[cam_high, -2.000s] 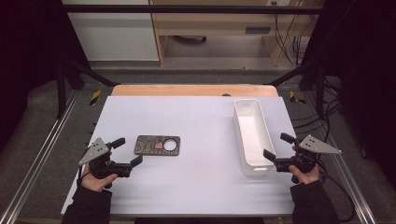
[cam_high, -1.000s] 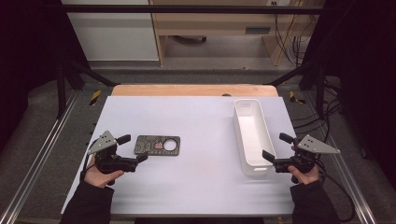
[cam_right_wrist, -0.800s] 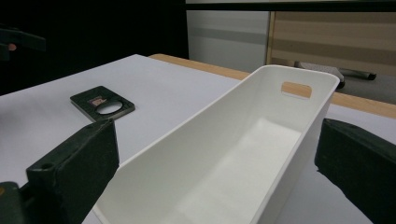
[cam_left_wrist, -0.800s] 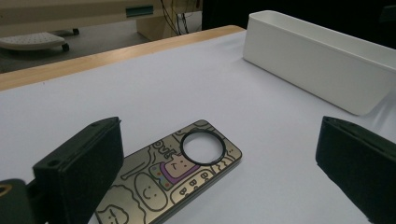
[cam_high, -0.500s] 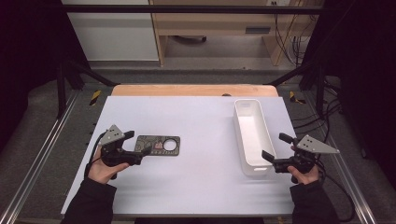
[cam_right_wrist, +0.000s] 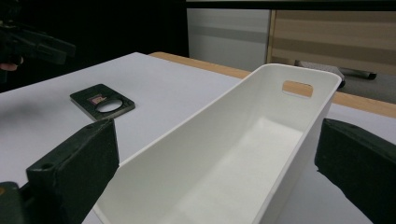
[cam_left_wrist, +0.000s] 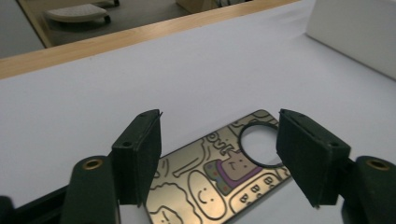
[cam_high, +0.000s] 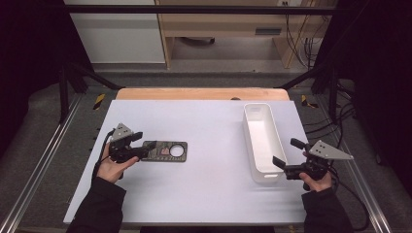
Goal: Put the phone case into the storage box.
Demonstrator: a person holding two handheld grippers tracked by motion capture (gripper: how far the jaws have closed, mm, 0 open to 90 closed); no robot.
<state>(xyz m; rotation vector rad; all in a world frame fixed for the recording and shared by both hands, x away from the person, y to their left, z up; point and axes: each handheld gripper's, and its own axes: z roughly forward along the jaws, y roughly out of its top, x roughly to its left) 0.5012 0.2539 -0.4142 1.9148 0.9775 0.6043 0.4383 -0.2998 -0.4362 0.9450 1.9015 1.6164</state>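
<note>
A dark metal plate (cam_high: 167,151) with cartoon engravings and a round hole lies flat on the white table, left of centre. My left gripper (cam_high: 144,145) is low at the plate's left end. In the left gripper view the plate (cam_left_wrist: 205,182) sits between the jaws of my left gripper (cam_left_wrist: 219,140). Those jaws have just been closing, with a gap still showing at each pad. My right gripper (cam_high: 285,152) stands open at the near end of a long white bin (cam_high: 248,136). In the right gripper view my right gripper (cam_right_wrist: 219,154) has its jaws wide on either side of the empty bin (cam_right_wrist: 196,140).
The table's wooden back edge (cam_high: 201,93) runs behind the white surface. Metal rails (cam_high: 39,174) flank both sides. In the right gripper view the plate (cam_right_wrist: 100,100) lies far left, with the left gripper (cam_right_wrist: 42,46) beyond it.
My left gripper has moved right onto the plate's left end, and its jaws have narrowed around it. The right gripper, plate and bin have stayed put.
</note>
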